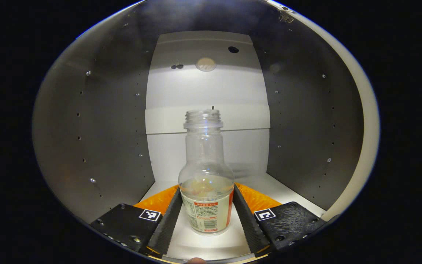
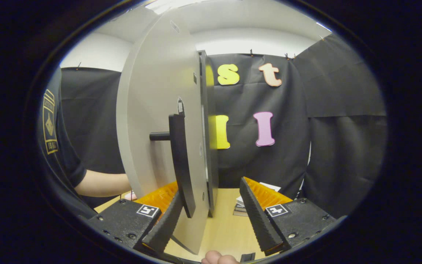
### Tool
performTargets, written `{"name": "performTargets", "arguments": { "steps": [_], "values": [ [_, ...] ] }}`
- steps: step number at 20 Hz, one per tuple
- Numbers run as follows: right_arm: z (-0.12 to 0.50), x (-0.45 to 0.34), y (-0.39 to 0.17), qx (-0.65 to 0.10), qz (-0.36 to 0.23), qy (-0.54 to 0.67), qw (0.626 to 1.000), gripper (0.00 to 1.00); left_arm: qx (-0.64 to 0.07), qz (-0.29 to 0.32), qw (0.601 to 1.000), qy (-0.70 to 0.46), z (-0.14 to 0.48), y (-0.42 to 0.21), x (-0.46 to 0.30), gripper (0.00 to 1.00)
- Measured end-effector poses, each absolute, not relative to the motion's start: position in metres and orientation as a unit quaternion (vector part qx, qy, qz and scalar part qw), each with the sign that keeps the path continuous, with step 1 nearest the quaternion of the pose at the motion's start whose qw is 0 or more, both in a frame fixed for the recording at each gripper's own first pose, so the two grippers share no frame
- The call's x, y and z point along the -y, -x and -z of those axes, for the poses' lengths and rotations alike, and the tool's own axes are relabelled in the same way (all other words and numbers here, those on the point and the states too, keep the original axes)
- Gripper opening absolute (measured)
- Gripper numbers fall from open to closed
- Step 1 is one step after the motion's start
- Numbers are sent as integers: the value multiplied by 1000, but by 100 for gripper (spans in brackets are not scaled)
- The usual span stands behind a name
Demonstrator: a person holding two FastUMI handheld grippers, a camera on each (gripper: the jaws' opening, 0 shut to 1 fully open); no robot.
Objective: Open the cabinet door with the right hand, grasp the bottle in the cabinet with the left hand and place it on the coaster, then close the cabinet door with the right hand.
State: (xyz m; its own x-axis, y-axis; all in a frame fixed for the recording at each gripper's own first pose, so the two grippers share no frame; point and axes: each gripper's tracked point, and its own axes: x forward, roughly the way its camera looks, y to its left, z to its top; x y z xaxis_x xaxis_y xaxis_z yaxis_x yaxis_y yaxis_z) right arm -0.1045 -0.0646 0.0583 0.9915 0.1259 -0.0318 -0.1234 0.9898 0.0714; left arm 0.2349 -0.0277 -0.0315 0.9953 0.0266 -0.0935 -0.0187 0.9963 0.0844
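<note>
In the left gripper view, the left gripper [image 1: 206,214] is reached well inside the cabinet [image 1: 97,139], whose grey side walls rise on either hand and whose pale back panel lies far off. The bottle [image 1: 206,183] stands upright on the cabinet floor, uncapped, clear, with a little pale liquid low down and a label round its lower body. It sits right between the two fingers [image 1: 167,220]. The jaws are spread about it, each pad close beside the glass, but I cannot say for certain they press on it; to my eye a sliver of gap is there, so I take it as open and about to close.

In the right gripper view, the cabinet door [image 2: 156,121] stands swung out, seen nearly edge-on, with its dark handle [image 2: 180,161] jutting to the near side. The right gripper [image 2: 211,216] hangs spread at the door's lower edge, its left finger just beside the handle and the door's edge between the jaws, nothing clamped. A person's arm [image 2: 101,183] reaches in at the left, over the wooden table [image 2: 225,223].

So I judge the door-opening done and the grasp in hand. Lifting the bottle out, setting it on the coaster and shutting the door are left.
</note>
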Motion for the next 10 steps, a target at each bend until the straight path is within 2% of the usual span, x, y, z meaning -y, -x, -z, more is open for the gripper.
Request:
{"name": "performTargets", "arguments": {
  "steps": [5, 6, 7, 10],
  "values": [
    [-57, 62, 99, -16, -101, -41, 994, 91, -52, -9, 997, -49, 23, -214, 28, 78],
    [-57, 62, 98, -13, -108, -41, 993, 92, -48, -14, 997, -56, 19, -207, 28, 86],
    [-58, 61, 98, -11, -117, -41, 992, 92, -44, -16, 997, -64, 17, -207, 25, 76],
    [-56, 58, 95, -9, -139, -42, 989, 92, -48, -26, 996, -71, 18, -200, 22, 75]
  ]
}}
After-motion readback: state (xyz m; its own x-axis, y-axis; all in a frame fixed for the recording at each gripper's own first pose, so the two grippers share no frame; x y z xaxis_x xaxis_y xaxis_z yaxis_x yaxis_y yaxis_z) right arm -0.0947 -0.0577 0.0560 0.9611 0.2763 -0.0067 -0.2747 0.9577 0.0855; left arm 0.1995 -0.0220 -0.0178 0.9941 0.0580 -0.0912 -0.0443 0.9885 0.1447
